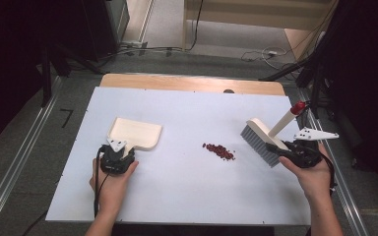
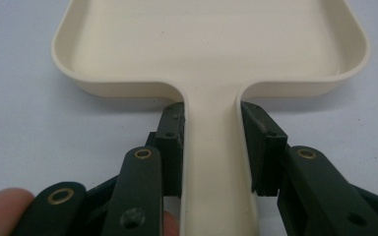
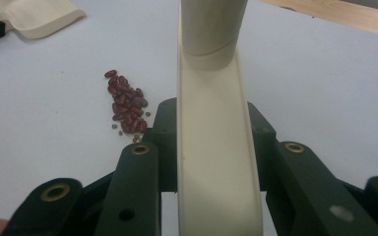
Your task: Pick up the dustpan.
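**Dustpan and brush both gripped, beans loose on the white worktop**

Your worktop (image 1: 187, 191) is a white sheet over a wooden board; a strip of bare wood shows along the far edge. Around it: grey floor, metal rails on both sides, cables trailing at the back, dark stands left and right.

Your left gripper (image 1: 115, 160) sits near the left front of the worktop. Its jaws are clamped on the handle of the cream dustpan (image 1: 135, 132), pads pressing both sides just behind the pan. The pan lies flat, mouth pointing away from you.

Your right gripper (image 1: 295, 153) is at the right edge. Its jaws hold the cream back of the brush (image 1: 262, 140); grey bristles point toward the middle, and the handle with its red tip sticks up and away.

The pile of red beans (image 1: 219, 151) lies between the two tools, nearer the brush, well apart from the dustpan. A few small greenish bits sit at the pile's edge in the right gripper view.

Hard to make out: in the right gripper view the bristles are hidden and the brush handle is cut off at the top. In the left gripper view the pan's far lip is cut off. You cannot tell whether the bristles touch the worktop.
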Motion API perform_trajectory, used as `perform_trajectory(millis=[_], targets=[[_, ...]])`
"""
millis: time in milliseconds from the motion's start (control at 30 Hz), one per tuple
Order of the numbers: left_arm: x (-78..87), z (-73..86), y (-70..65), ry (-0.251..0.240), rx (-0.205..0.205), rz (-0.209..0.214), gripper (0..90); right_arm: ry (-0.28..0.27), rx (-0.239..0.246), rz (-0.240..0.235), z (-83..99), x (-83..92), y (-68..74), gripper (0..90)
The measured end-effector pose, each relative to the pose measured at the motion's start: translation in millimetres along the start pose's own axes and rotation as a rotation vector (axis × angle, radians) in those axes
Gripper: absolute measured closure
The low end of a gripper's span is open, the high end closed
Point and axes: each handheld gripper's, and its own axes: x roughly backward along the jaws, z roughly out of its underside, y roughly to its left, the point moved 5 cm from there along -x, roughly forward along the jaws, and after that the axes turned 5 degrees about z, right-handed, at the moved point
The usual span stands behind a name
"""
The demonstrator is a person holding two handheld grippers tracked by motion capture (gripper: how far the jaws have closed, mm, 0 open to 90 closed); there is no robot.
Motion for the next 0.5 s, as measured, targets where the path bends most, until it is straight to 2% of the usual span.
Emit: perform_trajectory(millis=[333,500], targets=[[0.6,-0.1,1.4,-0.011,0.009,0.017,65.9,0.0,-0.001,0.001,0.5,0.7,-0.3,65.3],[1.3,-0.6,2.3,-0.007,-0.014,0.025,66.1,0.002,0.0,0.003,0.7,-0.1,0.0,65.3]])
